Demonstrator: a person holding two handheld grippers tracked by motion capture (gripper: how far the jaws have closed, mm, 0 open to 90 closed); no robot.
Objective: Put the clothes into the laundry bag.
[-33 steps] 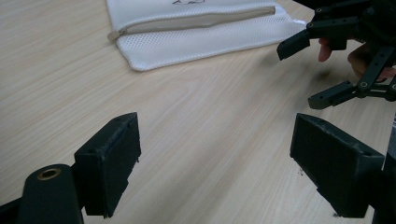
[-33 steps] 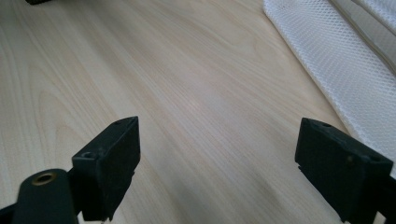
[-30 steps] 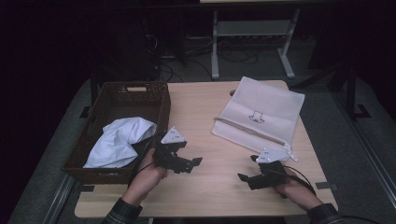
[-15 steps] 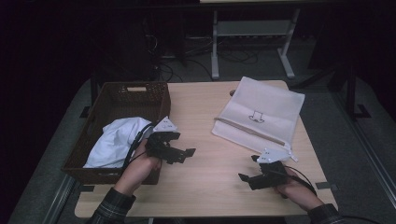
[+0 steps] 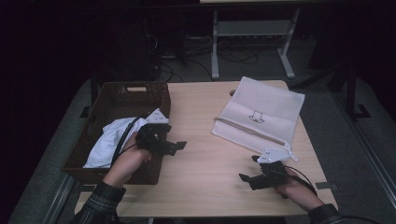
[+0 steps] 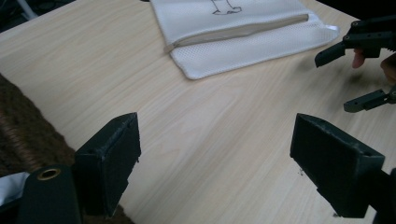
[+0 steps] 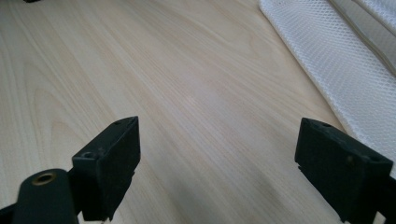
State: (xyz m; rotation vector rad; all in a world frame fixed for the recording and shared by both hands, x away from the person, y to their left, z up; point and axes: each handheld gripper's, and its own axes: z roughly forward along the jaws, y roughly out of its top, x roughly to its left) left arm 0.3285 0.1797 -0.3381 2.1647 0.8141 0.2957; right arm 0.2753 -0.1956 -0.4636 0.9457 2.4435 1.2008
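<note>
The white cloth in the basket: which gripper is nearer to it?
Left. The left gripper hangs at the wicker basket's right edge, just beside the white cloth. The right gripper sits far across the table, close to the white mesh bag.

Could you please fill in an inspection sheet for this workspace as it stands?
Surface: light wooden table, bare between the hands.
Job's things: white cloth lying in the brown wicker basket; white mesh bag flat on the table's far right.
Clutter: nothing seen.
Grippers: left gripper open, empty, by the basket's edge; right gripper open, empty, near the bag.
Cables: one trails from each gripper.
Surroundings: dark room, grey floor, white table frame behind.
</note>
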